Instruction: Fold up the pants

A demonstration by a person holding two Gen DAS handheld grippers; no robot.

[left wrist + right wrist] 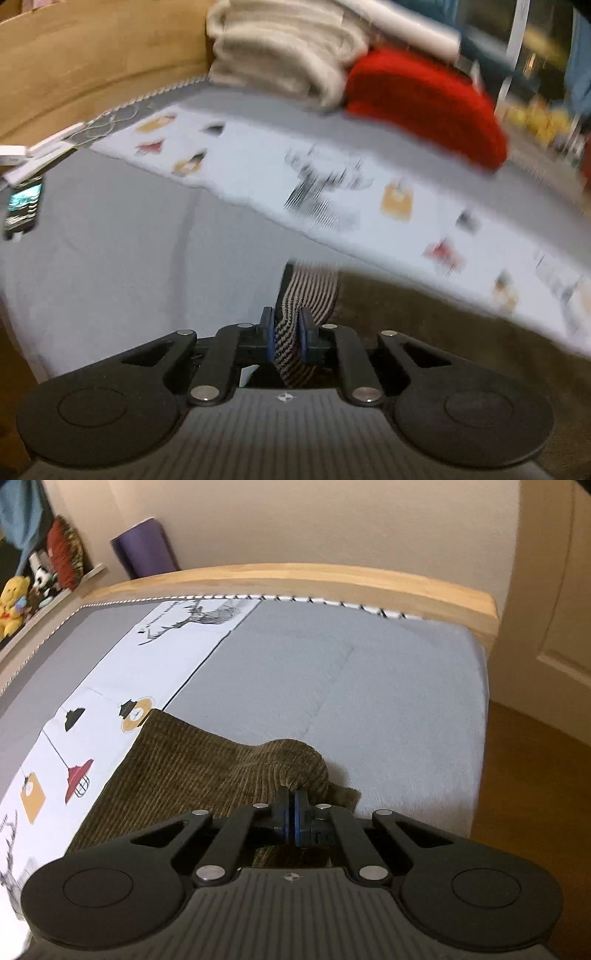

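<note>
The brown corduroy pants (192, 771) lie on the bed, partly over a printed white cloth. My right gripper (293, 805) is shut on a raised fold at the pants' edge, which bulges up just beyond the pads. In the blurred left wrist view the pants (443, 332) show as a dark brown mass at the lower right. My left gripper (288, 328) is shut on a black-and-white striped band (310, 291) that runs from the pants' edge down between its blue pads.
A grey sheet (369, 686) covers the bed, with the printed white cloth (258, 173) across it. Folded beige blankets (280, 55) and a red cushion (424, 99) sit at the far end. A phone (22, 206) lies left. A wooden bed rail (295, 576) and wooden floor (535, 775) border the bed.
</note>
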